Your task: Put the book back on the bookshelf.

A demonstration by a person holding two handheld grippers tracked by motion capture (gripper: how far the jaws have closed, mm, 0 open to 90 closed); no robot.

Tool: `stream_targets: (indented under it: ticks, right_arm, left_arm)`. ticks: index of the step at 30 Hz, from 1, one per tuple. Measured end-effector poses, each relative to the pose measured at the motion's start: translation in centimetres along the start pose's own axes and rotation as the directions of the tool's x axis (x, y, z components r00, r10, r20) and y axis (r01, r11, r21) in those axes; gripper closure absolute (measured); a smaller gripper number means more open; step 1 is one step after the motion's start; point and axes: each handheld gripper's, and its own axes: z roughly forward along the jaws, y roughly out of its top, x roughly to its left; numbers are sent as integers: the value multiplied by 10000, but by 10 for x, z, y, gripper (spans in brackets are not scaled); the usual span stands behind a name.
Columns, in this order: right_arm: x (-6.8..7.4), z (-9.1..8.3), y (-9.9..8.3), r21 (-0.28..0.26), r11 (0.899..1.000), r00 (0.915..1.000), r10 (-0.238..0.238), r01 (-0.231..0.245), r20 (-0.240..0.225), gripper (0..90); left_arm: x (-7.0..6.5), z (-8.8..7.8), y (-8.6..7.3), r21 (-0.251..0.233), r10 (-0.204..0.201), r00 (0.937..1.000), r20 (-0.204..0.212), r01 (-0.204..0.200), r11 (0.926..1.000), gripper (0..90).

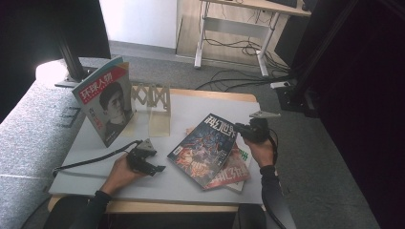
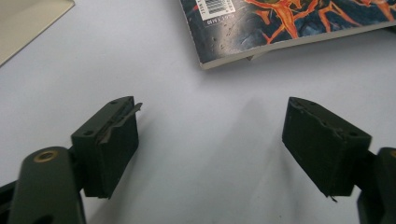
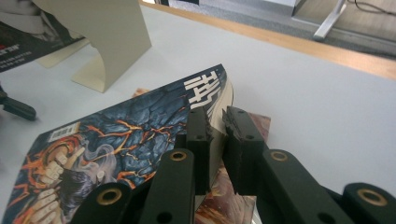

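On the pale grey counter (image 1: 157,183), the dark, glossy magazine with orange fantasy art (image 1: 203,149) lies atop a stack of two others, its right edge clenched in the right claw (image 3: 218,122). That grip takes only a thin edge, so the limp pages may sag, slip free, or drag the red-covered magazine beneath (image 1: 232,175). The left claw (image 2: 210,140) rests released just beside it, grasping nothing.

The left gripper (image 1: 154,168) rests low by the left hand (image 1: 122,169), jaws spread wide and empty. The right gripper (image 1: 237,130) is raised, jaws pinched nearly together.
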Motion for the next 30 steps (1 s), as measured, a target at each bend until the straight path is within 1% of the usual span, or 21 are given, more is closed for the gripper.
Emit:
stream_targets:
  ticks: [5,7,8,11,13,15,16,17,18,20,21,23,24,25,26,27,29,30]
  right_arm:
    - [13,-9,10,-312,9986,9988,-432,426,-213,787]
    - [21,-13,15,-415,9968,9969,-705,690,-351,788]
    - [26,-14,18,-477,9957,9957,-821,800,-427,789]
    - [41,-17,26,-640,9899,9893,-1304,1263,-650,792]
    - [49,-20,31,-628,9863,9858,-1563,1525,-612,790]
    - [54,-22,33,-661,9836,9832,-1717,1676,-619,789]
    - [55,-23,34,-681,9826,9821,-1772,1729,-634,789]
    - [56,-24,35,-702,9824,9821,-1774,1729,-640,789]
    - [57,-26,36,-737,9814,9810,-1820,1770,-669,789]
    - [58,-27,36,-777,9808,9804,-1845,1791,-688,789]
    - [59,-28,36,-798,9801,9798,-1874,1818,-697,789]
    - [61,-30,36,-846,9792,9789,-1909,1846,-731,788]
    - [61,-31,36,-858,9787,9783,-1931,1866,-745,787]
    - [62,-32,36,-883,9782,9780,-1946,1878,-756,787]
    - [64,-33,36,-951,9771,9770,-1981,1904,-787,787]
    - [65,-34,36,-970,9762,9759,-2022,1941,-817,786]
    - [67,-35,36,-1024,9746,9747,-2079,1992,-819,785]
    - [68,-36,36,-1046,9738,9739,-2111,2021,-829,785]
  left_arm:
    - [1,-7,5,-510,-128,9998,145,136,9986,219]
    - [2,-11,8,-703,-201,9995,255,218,9973,223]
    - [2,-12,11,-745,-191,9994,276,211,9970,223]
    - [0,-16,20,-777,6,9996,265,15,9970,223]
    - [0,-17,26,-918,0,9989,477,44,9958,223]
    - [0,-18,33,-949,100,9990,438,-58,9955,221]
    - [0,-18,36,-919,168,9990,403,-130,9957,221]
    - [1,-19,40,-997,170,9985,523,-117,9950,222]
    - [1,-19,43,-926,216,9984,528,-166,9956,220]
    - [1,-17,50,-890,387,9983,438,-347,9954,220]
    - [2,-16,54,-933,368,9977,572,-313,9951,223]
    - [3,-13,60,-827,495,9974,521,-451,9956,221]
    - [4,-11,63,-845,539,9967,603,-487,9952,222]
    - [8,-9,65,-1032,349,9951,921,-253,9943,228]
    - [11,-8,66,-1111,164,9947,1013,-51,9938,231]
    - [14,-7,68,-1176,83,9945,1047,41,9931,234]
    - [18,-4,70,-1079,70,9953,971,36,9942,248]
    - [19,-2,72,-983,164,9955,938,-71,9951,248]
